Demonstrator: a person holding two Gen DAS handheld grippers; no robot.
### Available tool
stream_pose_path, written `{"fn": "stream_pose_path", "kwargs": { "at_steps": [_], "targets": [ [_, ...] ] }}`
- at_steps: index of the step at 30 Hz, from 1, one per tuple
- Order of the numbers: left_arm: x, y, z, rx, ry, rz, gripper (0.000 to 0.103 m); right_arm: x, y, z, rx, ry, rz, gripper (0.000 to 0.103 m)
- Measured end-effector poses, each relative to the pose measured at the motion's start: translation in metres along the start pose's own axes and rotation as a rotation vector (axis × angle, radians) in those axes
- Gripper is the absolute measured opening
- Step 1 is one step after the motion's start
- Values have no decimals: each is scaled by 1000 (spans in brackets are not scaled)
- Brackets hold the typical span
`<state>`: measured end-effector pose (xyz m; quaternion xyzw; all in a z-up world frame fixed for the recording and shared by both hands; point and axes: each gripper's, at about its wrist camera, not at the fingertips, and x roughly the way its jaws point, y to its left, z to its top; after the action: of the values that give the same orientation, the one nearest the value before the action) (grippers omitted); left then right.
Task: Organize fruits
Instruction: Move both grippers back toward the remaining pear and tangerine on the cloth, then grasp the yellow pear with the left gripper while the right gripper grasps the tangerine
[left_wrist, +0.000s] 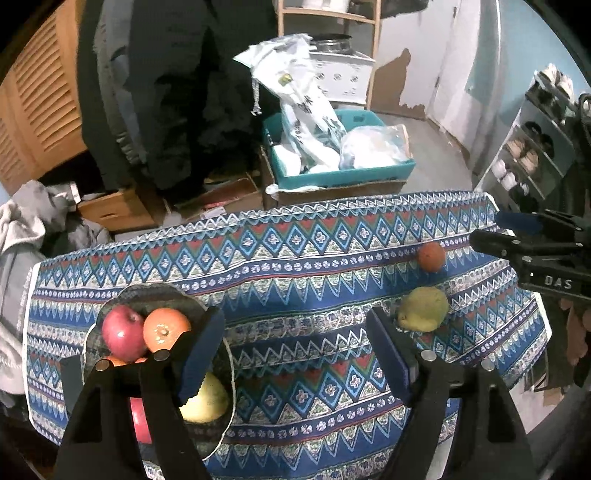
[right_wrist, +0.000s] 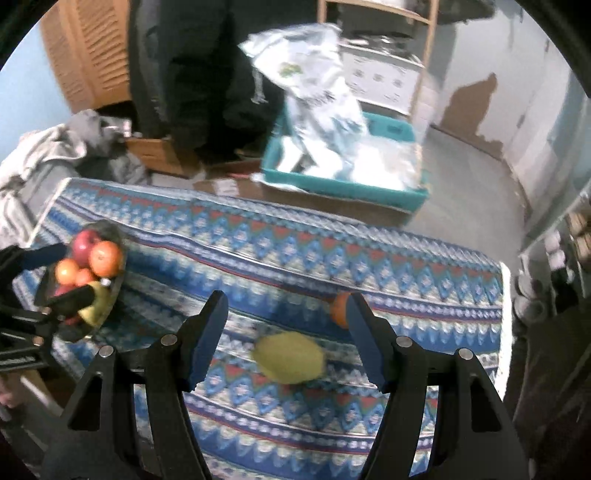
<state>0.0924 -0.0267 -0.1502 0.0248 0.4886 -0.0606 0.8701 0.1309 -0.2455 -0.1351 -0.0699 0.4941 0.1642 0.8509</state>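
1. The left gripper (left_wrist: 295, 354) hangs over the patterned tablecloth (left_wrist: 314, 273) with its jaws standing well apart and nothing between them; its left finger overlaps the rim of the fruit bowl (left_wrist: 227, 354) in the left wrist view.
2. The bowl already holds a red apple (left_wrist: 122, 332), an orange (left_wrist: 166, 328) and a yellow-green pear (left_wrist: 207, 402), with more fruit partly hidden beneath the gripper.
3. The right gripper (right_wrist: 286, 332) is also parted and empty. In its own blurred view a loose yellow-green pear (right_wrist: 290, 356) lies on the cloth between the two fingers, with no pad touching it.
4. A small orange fruit (right_wrist: 340, 308), perhaps a tangerine, sits just beyond, partly hidden behind the right finger; in the left wrist view it lies well apart from the bowl.
5. Two fruits therefore remain outside the bowl, at the far side of the table from it, so the task looks mostly done.
6. Handling judgement: the pear is probably firm but bruisable, with a smooth skin that may slip. Its rounded body would roll if nudged from one side.
7. The best hold seems to be across the widest part of its belly, pads square to the sides, closing gently rather than hard.
8. The tangerine is likely lighter and softer; a grip across its middle should serve.
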Motion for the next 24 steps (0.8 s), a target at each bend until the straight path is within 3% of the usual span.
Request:
{"fn": "stream_pose_path", "kwargs": {
  "at_steps": [10, 24],
  "targets": [
    [37, -16, 9, 33, 52, 16, 80, 44, -46, -15, 69, 87, -53, 67],
    [97, -21, 18, 17, 132, 19, 80, 122, -75, -22, 112, 195, -18, 67]
  ]
}}
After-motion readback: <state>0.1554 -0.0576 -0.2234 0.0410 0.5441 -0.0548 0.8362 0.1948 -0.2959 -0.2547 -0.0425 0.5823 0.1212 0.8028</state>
